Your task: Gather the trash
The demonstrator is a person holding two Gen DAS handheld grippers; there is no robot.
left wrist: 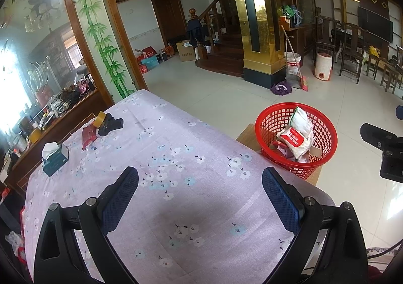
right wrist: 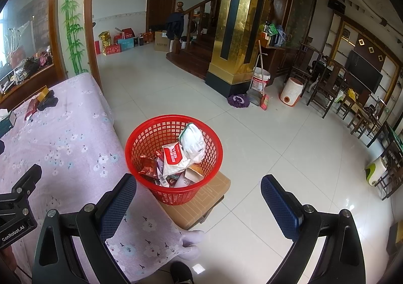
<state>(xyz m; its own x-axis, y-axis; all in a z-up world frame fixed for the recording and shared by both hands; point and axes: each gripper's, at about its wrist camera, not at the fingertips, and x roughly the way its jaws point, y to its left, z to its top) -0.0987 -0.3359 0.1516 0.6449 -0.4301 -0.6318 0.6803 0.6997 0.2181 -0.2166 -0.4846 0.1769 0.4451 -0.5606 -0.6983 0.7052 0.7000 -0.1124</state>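
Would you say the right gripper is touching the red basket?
Apart. In the right wrist view, the open right gripper hovers short of the red basket; neither blue pad meets its rim.

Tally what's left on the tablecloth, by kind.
tissue box: 1
red packet: 1
tape roll: 1
black item beside the tape: 1
Total: 4
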